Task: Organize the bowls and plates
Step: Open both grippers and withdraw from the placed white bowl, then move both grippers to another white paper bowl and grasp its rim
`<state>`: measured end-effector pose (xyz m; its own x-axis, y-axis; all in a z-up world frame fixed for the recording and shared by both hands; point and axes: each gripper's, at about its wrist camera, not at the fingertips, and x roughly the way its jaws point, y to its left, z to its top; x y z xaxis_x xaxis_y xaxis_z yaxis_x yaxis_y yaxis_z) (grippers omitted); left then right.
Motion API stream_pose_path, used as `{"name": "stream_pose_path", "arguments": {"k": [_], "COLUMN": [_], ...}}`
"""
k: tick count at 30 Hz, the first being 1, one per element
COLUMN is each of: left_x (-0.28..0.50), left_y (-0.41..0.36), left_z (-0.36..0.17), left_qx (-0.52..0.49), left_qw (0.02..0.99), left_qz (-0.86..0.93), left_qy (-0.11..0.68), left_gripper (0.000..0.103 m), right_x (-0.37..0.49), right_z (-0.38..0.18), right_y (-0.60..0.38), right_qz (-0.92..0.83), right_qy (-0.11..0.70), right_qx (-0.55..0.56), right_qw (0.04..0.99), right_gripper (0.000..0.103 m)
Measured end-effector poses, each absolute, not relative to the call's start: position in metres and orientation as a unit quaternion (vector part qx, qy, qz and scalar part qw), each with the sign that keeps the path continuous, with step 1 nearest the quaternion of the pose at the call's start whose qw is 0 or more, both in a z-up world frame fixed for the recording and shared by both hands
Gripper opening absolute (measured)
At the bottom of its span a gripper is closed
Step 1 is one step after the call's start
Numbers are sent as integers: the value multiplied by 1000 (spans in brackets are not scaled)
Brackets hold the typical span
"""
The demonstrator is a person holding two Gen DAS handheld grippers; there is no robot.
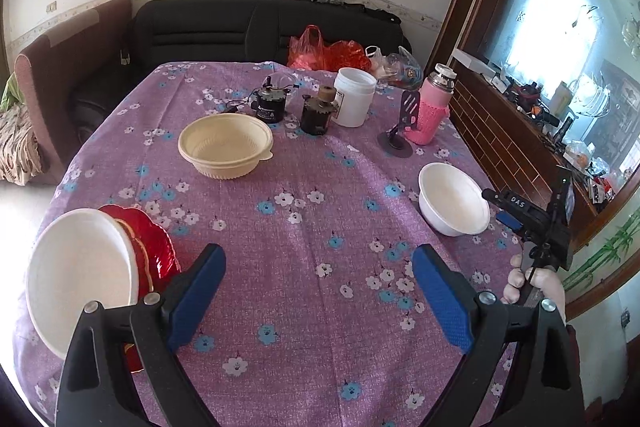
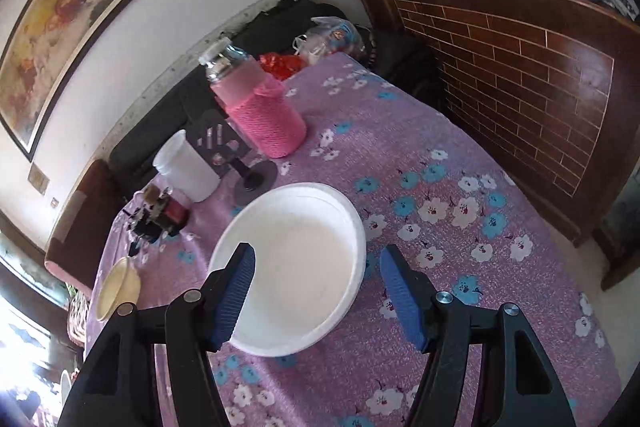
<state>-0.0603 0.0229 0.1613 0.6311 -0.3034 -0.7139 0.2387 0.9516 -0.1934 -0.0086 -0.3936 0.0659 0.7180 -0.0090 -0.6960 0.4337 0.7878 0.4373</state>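
Over the table (image 1: 304, 195) your left hand-held gripper (image 1: 319, 279) hangs wide open, empty; your right hand-held gripper (image 2: 317, 281), also spread, apparently straddles the white bowl's (image 2: 296, 263) rim.

The left camera looks across the whole counter (image 1: 304, 211) from its near edge toward the sofa (image 1: 224, 27). The right camera sits close above the white bowl (image 2: 296, 267), which both views share.
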Motion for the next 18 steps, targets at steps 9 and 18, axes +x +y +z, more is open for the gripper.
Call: {"name": "stream_pose_path", "arguments": {"k": [9,18], "left_x": [-36,-20], "left_y": [-8,-11], "left_z": [125,88], "left_qx": [-44,-63], "left_qw": [883,867], "left_qz": [-156,-155], "left_qy": [440,469], "left_gripper": [94,94], "right_x": [21,28], "right_z": [5,21], "right_y": [-410,-343], "right_qz": [-92,101], "right_qy": [389,401], "right_qx": [357,327], "right_qw": [844,850], "right_gripper": [11,7]}}
